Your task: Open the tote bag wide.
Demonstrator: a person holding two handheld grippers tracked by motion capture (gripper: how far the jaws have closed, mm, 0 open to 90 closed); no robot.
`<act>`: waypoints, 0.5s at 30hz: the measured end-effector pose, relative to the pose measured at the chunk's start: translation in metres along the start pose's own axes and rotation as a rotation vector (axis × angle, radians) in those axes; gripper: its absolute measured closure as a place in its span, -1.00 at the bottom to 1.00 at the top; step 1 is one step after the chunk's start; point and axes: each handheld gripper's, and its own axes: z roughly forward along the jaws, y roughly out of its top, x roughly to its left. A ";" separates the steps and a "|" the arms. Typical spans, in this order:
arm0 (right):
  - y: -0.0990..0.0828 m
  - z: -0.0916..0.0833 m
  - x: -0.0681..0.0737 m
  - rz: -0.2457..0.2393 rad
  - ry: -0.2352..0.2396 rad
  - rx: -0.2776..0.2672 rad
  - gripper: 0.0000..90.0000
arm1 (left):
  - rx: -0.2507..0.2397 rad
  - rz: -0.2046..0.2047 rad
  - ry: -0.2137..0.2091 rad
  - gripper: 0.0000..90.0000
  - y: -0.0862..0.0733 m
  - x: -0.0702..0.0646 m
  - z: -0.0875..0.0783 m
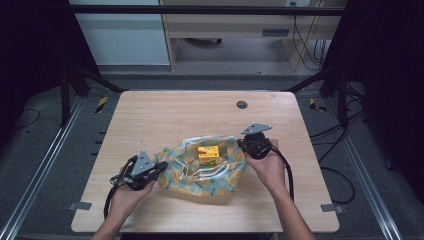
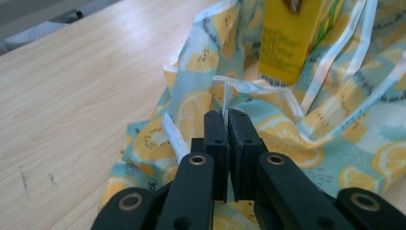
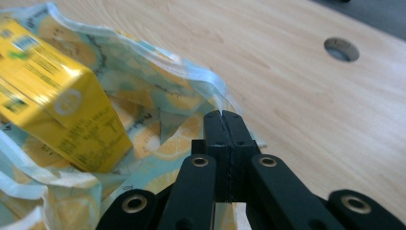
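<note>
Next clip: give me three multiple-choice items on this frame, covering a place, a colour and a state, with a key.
1. Where is the carton?
A. inside the open bag
B. beside the table hole
C. on the floor

2. What colour is the carton?
A. red
B. yellow
C. white

3. How are the grippers?
A. both open above the table
B. one open, one shut
C. both shut on the bag's rim

Key: 1 A, the bag's fabric surrounds it. 2 B, yellow in every view. 3 C, the left gripper and right gripper each pinch the rim, at opposite sides.
</note>
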 end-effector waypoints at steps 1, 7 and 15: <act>-0.003 0.004 -0.001 0.001 0.000 0.009 1.00 | 0.016 -0.002 -0.003 0.94 -0.001 0.000 0.002; -0.015 0.019 -0.004 0.021 -0.003 0.055 1.00 | 0.101 -0.001 -0.016 0.94 -0.011 0.002 0.013; -0.025 0.029 -0.012 0.036 -0.012 0.091 1.00 | 0.153 0.010 -0.035 0.98 -0.016 -0.002 0.016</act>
